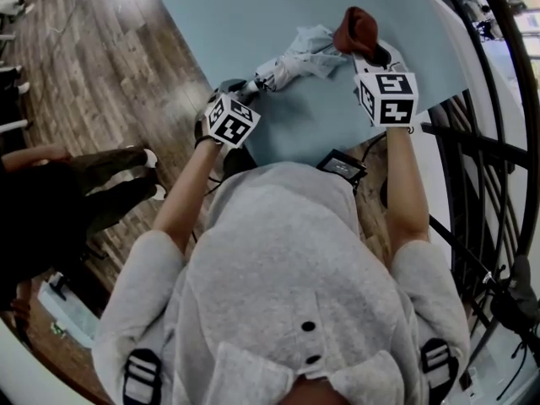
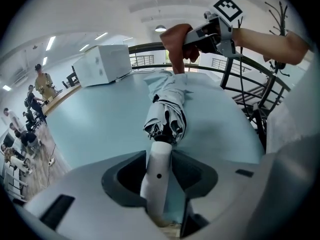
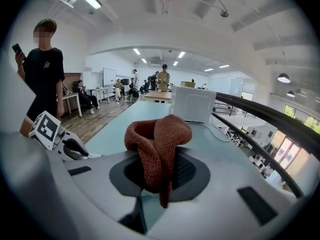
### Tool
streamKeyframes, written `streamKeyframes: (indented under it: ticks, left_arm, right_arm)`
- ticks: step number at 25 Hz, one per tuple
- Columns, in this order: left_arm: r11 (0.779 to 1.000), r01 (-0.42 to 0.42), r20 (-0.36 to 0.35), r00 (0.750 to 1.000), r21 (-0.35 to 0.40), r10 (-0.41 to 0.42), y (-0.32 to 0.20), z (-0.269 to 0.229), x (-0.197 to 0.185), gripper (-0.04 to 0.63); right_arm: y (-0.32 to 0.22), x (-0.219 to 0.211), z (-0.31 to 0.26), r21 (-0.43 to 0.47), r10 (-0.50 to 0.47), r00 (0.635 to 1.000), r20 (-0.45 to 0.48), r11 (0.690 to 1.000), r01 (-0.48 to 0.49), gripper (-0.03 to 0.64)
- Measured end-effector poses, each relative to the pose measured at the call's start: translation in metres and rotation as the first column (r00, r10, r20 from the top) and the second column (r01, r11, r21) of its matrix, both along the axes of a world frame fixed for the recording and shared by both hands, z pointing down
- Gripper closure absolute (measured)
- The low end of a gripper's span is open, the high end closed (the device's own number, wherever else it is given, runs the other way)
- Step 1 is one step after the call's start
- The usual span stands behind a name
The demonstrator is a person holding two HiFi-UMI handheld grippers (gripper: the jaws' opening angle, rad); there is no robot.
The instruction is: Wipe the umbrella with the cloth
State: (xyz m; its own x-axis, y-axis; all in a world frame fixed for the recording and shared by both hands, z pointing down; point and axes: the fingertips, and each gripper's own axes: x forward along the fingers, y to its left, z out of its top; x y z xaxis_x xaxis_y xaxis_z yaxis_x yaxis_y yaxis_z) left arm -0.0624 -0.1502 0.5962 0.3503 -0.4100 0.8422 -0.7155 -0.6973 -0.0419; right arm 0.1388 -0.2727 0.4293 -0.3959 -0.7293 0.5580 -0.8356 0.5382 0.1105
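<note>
Both grippers are at the near edge of the light blue tabletop (image 1: 253, 24). The folded pale grey umbrella (image 1: 295, 56) lies flat across it, running from near left to far right. Its smooth white handle (image 2: 158, 171) points back at the person in the grey hooded top (image 1: 287, 260).

Over to the left gripper (image 1: 239, 91): its jaws are spread wide and the white handle sits right between them. There's a dark gap on either side, so the pads aren't pressing on it. From the left gripper view the handle runs straight up the middle, and the crumpled canopy bunches just beyond the jaw tips.

On the right, the right gripper (image 1: 369, 56) has its jaws clamped tight on a rust-red knitted cloth (image 3: 157, 146). The cloth bulges up in a folded loop above the pads, and a short tail hangs below them. This gripper is at the far right end of the umbrella, over the loose fabric at the canopy's tip. In the left gripper view the cloth's lower end comes right down to that fabric.

Further back on the table stands a white box-shaped appliance (image 2: 102, 64), well apart from the umbrella. A black curved railing (image 1: 498, 74) runs along the table's right side. Dark wood-plank floor (image 1: 93, 66) shows off to the left. In the right gripper view a person in black clothes (image 3: 45, 79) stands near left, holding up a phone. More people are gathered at tables far across the room.
</note>
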Motion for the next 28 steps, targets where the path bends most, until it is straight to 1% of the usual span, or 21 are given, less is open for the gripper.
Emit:
streamKeyframes:
  ticks: [5,9,12,15,19,23,26,28]
  left_arm:
    - [0.997,-0.055,0.011,0.998,-0.047,0.056,0.003,0.011,0.004,0.437]
    - [0.994,-0.091,0.018,0.996,-0.067,0.093,-0.003,0.012,0.000,0.437]
    - [0.989,-0.107,-0.019,0.994,-0.102,0.106,0.004,0.011,0.009,0.440]
    - [0.988,-0.111,-0.047,0.993,-0.109,0.106,0.014,0.012,0.019,0.440]
    - [0.983,-0.147,-0.051,0.989,-0.113,0.142,0.024,0.011,0.022,0.440]
    - [0.976,-0.186,-0.059,0.982,-0.109,0.181,0.033,0.011,0.019,0.440]
    - [0.974,-0.202,-0.057,0.979,-0.106,0.197,0.036,0.011,0.019,0.440]
    - [0.974,-0.202,-0.058,0.979,-0.099,0.197,0.035,0.011,0.020,0.440]
  right_arm:
    - [-0.001,0.000,0.008,-0.027,0.007,1.000,-0.027,1.000,-0.007,0.541]
    - [-0.010,-0.006,0.014,-0.037,-0.005,0.999,-0.044,0.999,0.004,0.541]
    - [-0.012,-0.003,0.022,-0.057,-0.010,0.997,-0.070,0.998,0.006,0.541]
    - [-0.008,0.005,0.035,-0.081,-0.003,0.993,-0.117,0.997,-0.006,0.541]
    - [-0.011,0.015,0.040,-0.075,0.009,0.986,-0.164,0.997,-0.021,0.541]
    - [-0.020,0.014,0.041,-0.064,0.019,0.979,-0.202,0.997,-0.032,0.541]
    - [-0.028,0.016,0.037,-0.008,0.037,0.960,-0.277,0.999,-0.040,0.541]
    - [-0.032,0.013,0.043,-0.004,0.028,0.945,-0.326,0.999,-0.031,0.541]
